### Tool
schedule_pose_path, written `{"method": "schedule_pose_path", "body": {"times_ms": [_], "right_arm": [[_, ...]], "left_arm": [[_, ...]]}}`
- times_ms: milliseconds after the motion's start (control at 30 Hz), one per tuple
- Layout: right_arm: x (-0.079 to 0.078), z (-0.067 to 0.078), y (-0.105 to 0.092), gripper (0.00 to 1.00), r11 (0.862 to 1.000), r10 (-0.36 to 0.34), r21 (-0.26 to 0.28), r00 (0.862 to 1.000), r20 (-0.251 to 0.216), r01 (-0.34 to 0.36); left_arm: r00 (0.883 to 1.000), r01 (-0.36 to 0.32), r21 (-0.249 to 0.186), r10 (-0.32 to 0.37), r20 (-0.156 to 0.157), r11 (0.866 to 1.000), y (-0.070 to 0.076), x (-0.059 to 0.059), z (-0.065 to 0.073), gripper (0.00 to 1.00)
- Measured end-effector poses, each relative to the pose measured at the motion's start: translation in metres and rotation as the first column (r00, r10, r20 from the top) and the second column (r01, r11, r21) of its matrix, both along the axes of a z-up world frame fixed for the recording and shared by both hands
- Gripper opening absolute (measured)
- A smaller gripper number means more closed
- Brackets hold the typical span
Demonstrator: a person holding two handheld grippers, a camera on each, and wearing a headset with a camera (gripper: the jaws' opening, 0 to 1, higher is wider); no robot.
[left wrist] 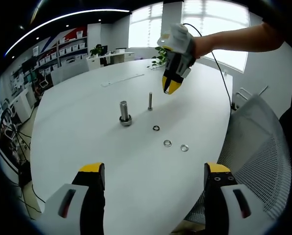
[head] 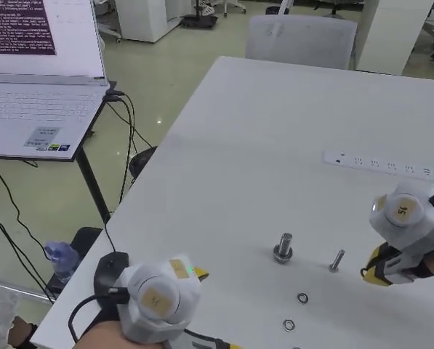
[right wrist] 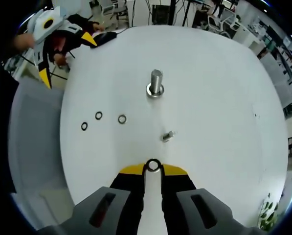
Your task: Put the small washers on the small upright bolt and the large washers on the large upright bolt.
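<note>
On the white table (head: 238,145) the large upright bolt (head: 283,247) stands on a wide base, with the thin small bolt (head: 336,260) to its right. Two loose washers (head: 302,298) (head: 288,324) lie in front of them. The right gripper view has the large bolt (right wrist: 156,83), the small bolt (right wrist: 168,135) and three loose washers (right wrist: 99,115) ahead. My right gripper (right wrist: 154,169) is shut on a washer (right wrist: 154,165) and hovers just right of the small bolt (head: 373,273). My left gripper (left wrist: 154,171) is open and holds nothing, at the near left table edge (head: 214,310).
A white power strip (head: 384,166) lies at the far right of the table. Left of the table, a laptop (head: 35,73) sits on a stand with cables (head: 126,131) hanging down, and a plastic bottle (head: 60,258) stands on the floor. A grey chair (head: 300,40) faces the far edge.
</note>
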State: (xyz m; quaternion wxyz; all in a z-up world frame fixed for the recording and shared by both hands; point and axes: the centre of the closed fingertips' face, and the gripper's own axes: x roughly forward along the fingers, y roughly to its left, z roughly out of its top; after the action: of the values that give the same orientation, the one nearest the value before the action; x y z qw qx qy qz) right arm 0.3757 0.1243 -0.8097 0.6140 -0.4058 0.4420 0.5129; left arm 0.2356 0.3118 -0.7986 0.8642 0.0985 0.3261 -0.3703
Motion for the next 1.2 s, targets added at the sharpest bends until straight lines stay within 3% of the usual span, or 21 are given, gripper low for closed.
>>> {"method": "schedule_pose_path", "body": {"times_ms": [367,1200], "right_arm": [[0.014,0.017,0.03,0.12,1.0,0.016,0.018,0.999,0.028,-0.017],[0.019,-0.001,0.037,0.12,1.0,0.016,-0.016,1.0,0.003,-0.016]], "left_arm": [[1.0,-0.002,0.008,0.002,-0.009,1.0,0.005,0.0,0.0,0.83],[1.0,0.009,-0.002,-0.009,-0.009,1.0,0.005,0.002,0.004,0.79]]}}
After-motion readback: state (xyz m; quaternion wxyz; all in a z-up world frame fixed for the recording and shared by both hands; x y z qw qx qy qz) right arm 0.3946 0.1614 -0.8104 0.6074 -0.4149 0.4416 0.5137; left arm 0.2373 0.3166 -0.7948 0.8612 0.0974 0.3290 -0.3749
